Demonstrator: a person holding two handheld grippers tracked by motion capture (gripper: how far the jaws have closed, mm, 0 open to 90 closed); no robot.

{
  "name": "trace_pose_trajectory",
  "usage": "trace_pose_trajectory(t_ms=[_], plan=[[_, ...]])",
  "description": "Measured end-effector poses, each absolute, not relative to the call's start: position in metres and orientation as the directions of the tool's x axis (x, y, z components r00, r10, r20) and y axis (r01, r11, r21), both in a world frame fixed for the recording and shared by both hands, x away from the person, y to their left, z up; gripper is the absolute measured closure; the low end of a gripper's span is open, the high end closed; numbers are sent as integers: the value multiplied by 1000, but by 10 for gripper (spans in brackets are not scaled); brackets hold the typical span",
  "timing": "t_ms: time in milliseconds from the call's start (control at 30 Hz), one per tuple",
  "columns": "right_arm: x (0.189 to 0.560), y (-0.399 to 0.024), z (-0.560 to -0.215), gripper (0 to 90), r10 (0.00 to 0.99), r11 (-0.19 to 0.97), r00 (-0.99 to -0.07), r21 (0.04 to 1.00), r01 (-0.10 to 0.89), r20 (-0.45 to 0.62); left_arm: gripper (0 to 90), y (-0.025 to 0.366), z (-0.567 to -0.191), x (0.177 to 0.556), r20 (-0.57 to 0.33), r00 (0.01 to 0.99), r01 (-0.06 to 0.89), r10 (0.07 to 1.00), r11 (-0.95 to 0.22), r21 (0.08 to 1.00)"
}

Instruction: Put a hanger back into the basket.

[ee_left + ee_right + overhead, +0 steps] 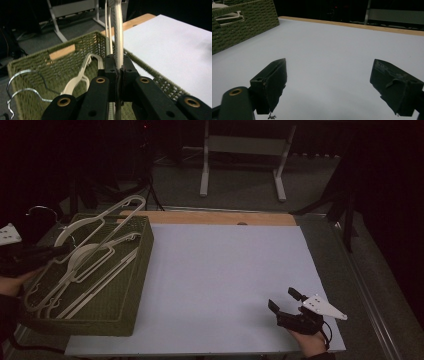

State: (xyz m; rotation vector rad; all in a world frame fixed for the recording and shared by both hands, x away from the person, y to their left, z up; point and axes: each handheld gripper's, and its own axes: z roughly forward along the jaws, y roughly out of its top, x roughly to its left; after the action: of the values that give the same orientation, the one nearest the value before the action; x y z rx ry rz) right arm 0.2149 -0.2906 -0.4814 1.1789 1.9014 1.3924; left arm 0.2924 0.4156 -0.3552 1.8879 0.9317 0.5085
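Observation:
A green woven basket (142, 247) stands at the table's left side and holds several cream plastic hangers (87, 277). My left gripper (64, 251) comes in from the left over the basket, shut on the arm of one cream hanger (107, 220) that slants up out of it. In the left gripper view the jaws (119, 67) clamp that hanger (118, 37), which runs upward past the basket's rim (62, 51). Another hanger (80, 77) and metal hooks (23, 91) lie below. My right gripper (283, 298) rests near the table's front right, open with nothing between its fingers (329, 82).
A white sheet (225, 270) covers the table, with a wooden strip (215, 217) along its far edge. A white metal stand (242, 145) is on the floor behind the table. The basket's corner (244, 22) shows far left of the right gripper.

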Motion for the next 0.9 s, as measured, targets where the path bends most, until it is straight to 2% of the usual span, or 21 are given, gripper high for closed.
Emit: trace_pose_trajectory(t_ms=[400, 633, 900], plan=[[214, -291, -481, 140, 862, 101, -499, 933, 344, 91, 870, 429, -386, 300, -110, 600, 498, 792, -263, 826], [214, -291, -481, 140, 861, 105, -501, 933, 345, 88, 870, 422, -398, 306, -119, 593, 540, 796, -283, 793], [214, -290, -481, 140, 862, 107, -500, 933, 344, 86, 869, 413, -420, 316, -168, 566, 616, 807, -278, 737]])
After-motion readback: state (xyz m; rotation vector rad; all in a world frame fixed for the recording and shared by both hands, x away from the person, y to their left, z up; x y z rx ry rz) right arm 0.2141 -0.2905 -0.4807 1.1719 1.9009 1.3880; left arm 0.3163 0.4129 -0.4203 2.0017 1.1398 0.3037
